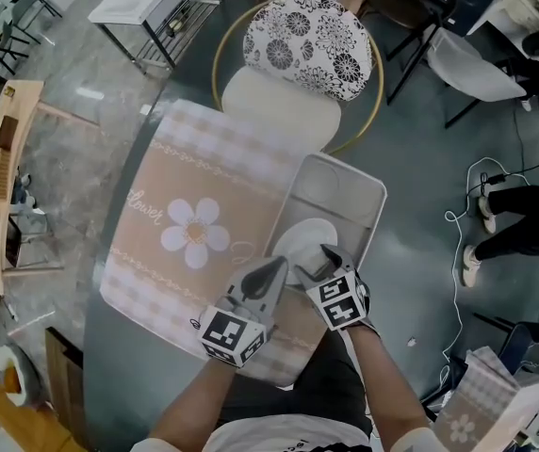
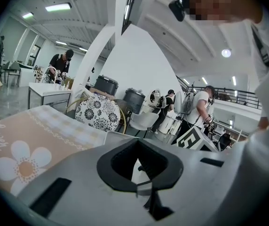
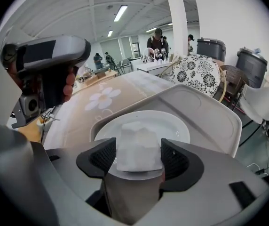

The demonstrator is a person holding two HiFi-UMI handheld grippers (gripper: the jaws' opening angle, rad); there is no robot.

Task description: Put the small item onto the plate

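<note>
**Grey floor point(image 1: 100, 73), peach mat point(image 1: 194, 196)**

We look down on a busy workshop hall and a patterned chair point(image 1: 309, 38) behind the table. Beside the flower mat lies a grey tray point(image 1: 347, 188) holding the white plate point(image 1: 307, 234). Our right gripper point(image 1: 330, 256) clamps the small white item point(image 3: 138, 147) over the plate. Our left gripper point(image 1: 271, 273) has its jaws together, empty.

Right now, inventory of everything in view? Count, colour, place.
small pale translucent block: 1, whitish, between right tongs, over plate
round ceramic plate: 1, white, in tray
moulded plastic tray: 1, grey, at placemat's right edge
flower-print placemat: 1, peach and white, on table
floral-cushioned chair: 1, black-and-white, beyond table
people: several, dark or white tops, background
left tongs: 1, grey, shut, empty, beside plate
right tongs: 1, grey, shut on block
</note>
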